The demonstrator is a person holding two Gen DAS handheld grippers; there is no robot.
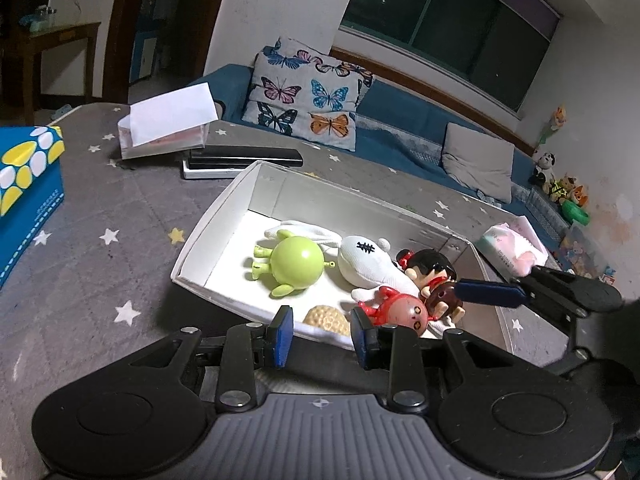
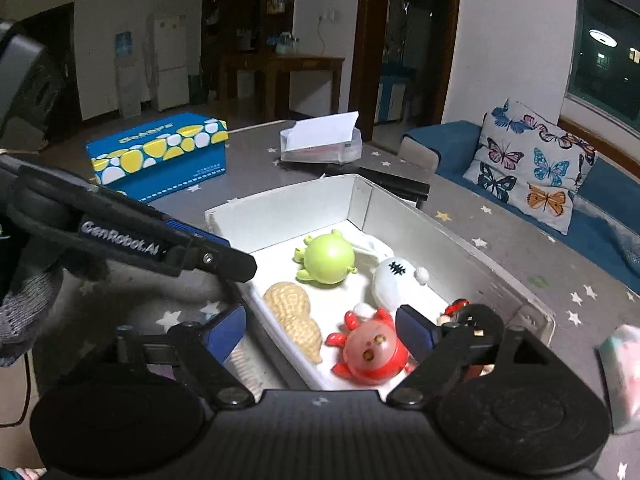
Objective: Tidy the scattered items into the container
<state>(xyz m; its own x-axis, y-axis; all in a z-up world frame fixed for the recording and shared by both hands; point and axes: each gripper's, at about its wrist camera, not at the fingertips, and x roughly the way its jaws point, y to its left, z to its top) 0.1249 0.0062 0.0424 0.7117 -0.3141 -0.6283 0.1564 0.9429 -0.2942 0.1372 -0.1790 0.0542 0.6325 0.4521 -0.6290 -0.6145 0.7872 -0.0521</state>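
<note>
both tongs, left tongs (image 1: 322, 330) and right tongs (image 2: 320, 330), stand apart and hold nothing. the green toy (image 2: 326, 260), red toy (image 2: 370, 354) and peanut toy (image 2: 294, 316) lie inside the white box (image 2: 280, 208) on the worktop (image 1: 100, 216).

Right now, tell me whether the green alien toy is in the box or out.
In: the green alien toy lies inside the white box, beside other toys.
</note>
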